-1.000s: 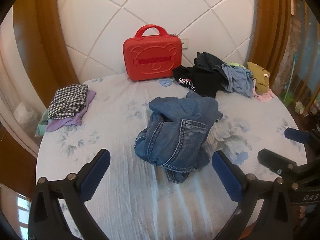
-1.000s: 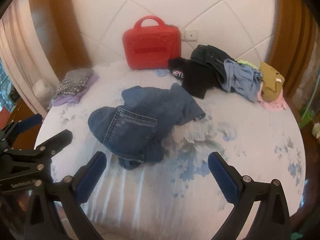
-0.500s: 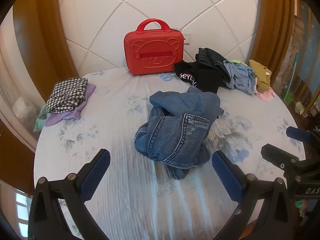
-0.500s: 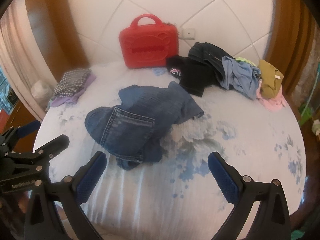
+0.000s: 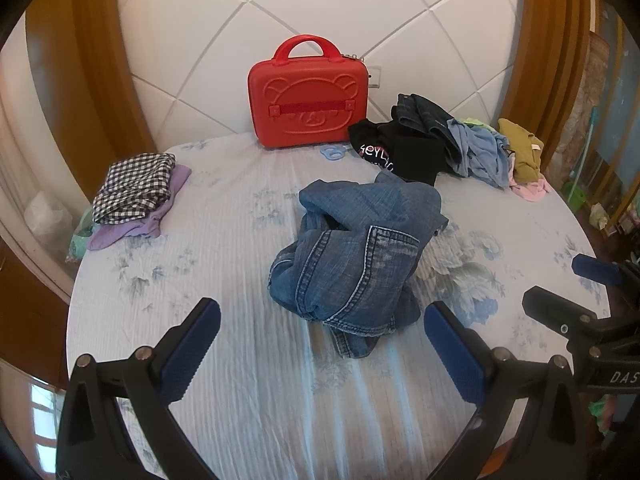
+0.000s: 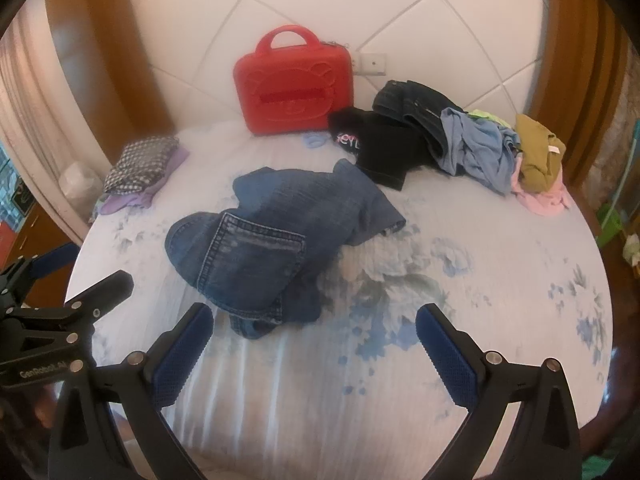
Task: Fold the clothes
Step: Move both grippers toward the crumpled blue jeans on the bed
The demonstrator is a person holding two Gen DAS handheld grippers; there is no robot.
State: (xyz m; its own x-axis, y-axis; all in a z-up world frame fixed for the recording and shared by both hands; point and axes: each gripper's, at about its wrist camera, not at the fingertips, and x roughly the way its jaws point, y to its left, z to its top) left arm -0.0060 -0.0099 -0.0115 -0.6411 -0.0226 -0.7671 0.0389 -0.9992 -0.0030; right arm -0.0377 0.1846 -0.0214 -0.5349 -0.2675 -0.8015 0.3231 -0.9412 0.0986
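A crumpled pair of blue jeans (image 5: 360, 248) lies in a heap in the middle of the round bed (image 5: 224, 248); it also shows in the right wrist view (image 6: 276, 240). My left gripper (image 5: 320, 344) is open and empty, held above the bed just in front of the jeans. My right gripper (image 6: 314, 344) is open and empty, in front of the jeans and slightly to their right. Each gripper shows at the edge of the other's view: the right one (image 5: 576, 292), the left one (image 6: 60, 276).
A red bear-faced case (image 5: 307, 106) stands against the padded headboard. A pile of unfolded clothes (image 5: 448, 144) lies at the back right. A checked and purple folded stack (image 5: 136, 196) sits at the left edge. Wooden frame curves around the bed.
Both grippers have drawn back and up a little from the bed, so the jeans sit slightly farther off. The jeans have not moved. Both grippers stay open.
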